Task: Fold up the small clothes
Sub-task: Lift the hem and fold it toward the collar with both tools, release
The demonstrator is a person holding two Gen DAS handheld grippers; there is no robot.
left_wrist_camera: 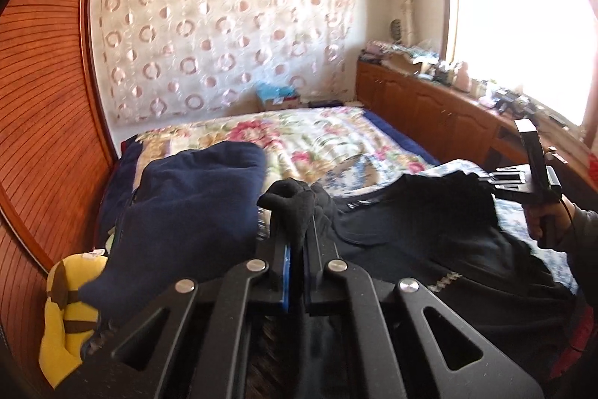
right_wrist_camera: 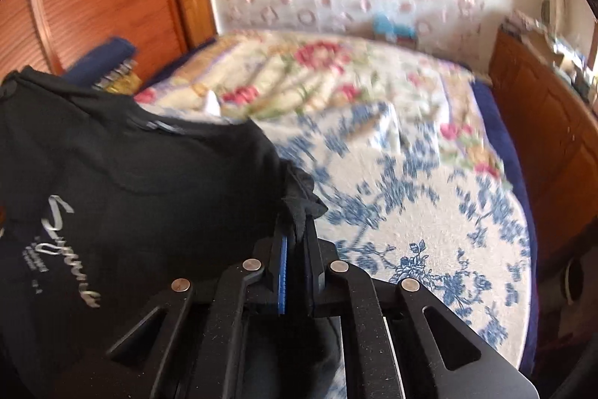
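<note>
A black garment (left_wrist_camera: 429, 234) with silver script print (right_wrist_camera: 71, 249) is held up above the bed between both grippers. My left gripper (left_wrist_camera: 297, 212) is shut on one bunched edge of it. My right gripper (right_wrist_camera: 299, 212) is shut on another edge; it also shows in the left wrist view (left_wrist_camera: 523, 180) at the right, held by a hand. The garment hangs to the left of the right gripper and sags between the two.
A navy garment (left_wrist_camera: 194, 197) lies on the bed at the left, beside a yellow plush toy (left_wrist_camera: 67, 316). The bed has a floral quilt (left_wrist_camera: 299, 137) and a blue-and-white sheet (right_wrist_camera: 429, 212). A wooden wardrobe (left_wrist_camera: 45, 100) stands left, a cluttered wooden cabinet (left_wrist_camera: 448, 114) right.
</note>
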